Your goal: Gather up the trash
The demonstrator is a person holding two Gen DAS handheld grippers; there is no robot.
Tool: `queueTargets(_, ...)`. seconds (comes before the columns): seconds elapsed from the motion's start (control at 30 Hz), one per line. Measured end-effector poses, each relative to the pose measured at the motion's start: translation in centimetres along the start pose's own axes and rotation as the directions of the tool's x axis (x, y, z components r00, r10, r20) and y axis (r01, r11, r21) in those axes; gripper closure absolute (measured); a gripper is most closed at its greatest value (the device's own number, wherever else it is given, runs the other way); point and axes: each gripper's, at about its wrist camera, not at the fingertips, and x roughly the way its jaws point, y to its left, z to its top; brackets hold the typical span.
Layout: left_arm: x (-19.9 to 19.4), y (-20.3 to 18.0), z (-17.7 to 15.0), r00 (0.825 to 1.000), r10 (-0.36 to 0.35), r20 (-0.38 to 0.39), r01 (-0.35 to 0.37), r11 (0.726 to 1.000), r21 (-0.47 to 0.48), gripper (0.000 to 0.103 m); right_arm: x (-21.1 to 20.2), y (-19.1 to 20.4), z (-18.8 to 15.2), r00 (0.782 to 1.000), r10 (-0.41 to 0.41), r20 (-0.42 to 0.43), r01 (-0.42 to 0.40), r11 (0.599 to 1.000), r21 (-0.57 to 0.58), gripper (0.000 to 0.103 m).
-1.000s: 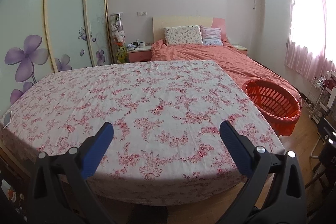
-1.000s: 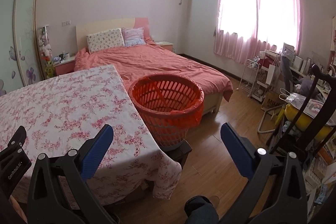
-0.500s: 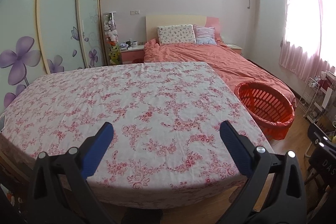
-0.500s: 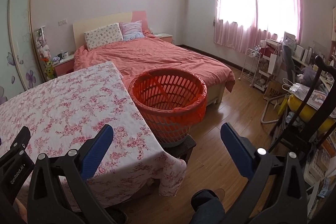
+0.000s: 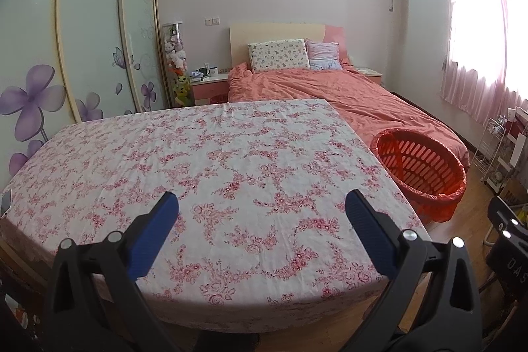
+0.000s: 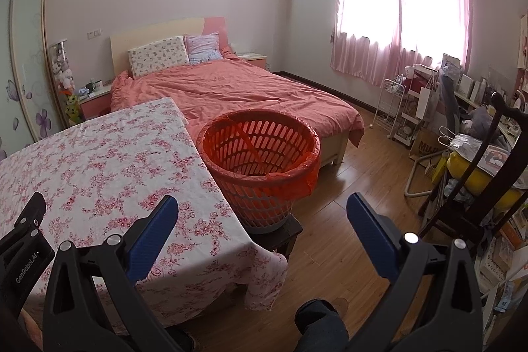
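An orange slatted basket lined with an orange bag stands on a low dark stool at the table's right side; it also shows in the left wrist view. The table has a pink floral cloth and no trash shows on it. My left gripper is open and empty above the table's near edge. My right gripper is open and empty, held above the table's right corner and the floor, short of the basket. The left gripper's body shows at the lower left of the right wrist view.
A bed with a salmon cover lies behind the table and basket. A wardrobe with flower doors lines the left wall. A dark chair, a white rack and clutter fill the right side. Wooden floor lies between.
Both views have tilted and shifted slightly; the basket sits a little more central in the right wrist view. Both grippers stay open and empty.
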Motion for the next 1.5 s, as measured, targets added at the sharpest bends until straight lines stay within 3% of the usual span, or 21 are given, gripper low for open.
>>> queueTargets(0.47,-0.2,-0.2,0.0,0.998,-0.061,-0.013,0.061,0.998,-0.011,0.004,0.0,-0.1,0.1,1.000,0.000,0.002,0.000,1.000,0.002,0.002)
queueTargets(1.5,0.0,-0.8,0.0,0.998,-0.062,-0.015,0.062,0.998,-0.003,0.004,0.0,-0.7,0.6,1.000,-0.013,0.010,0.013,1.000,0.010,0.002)
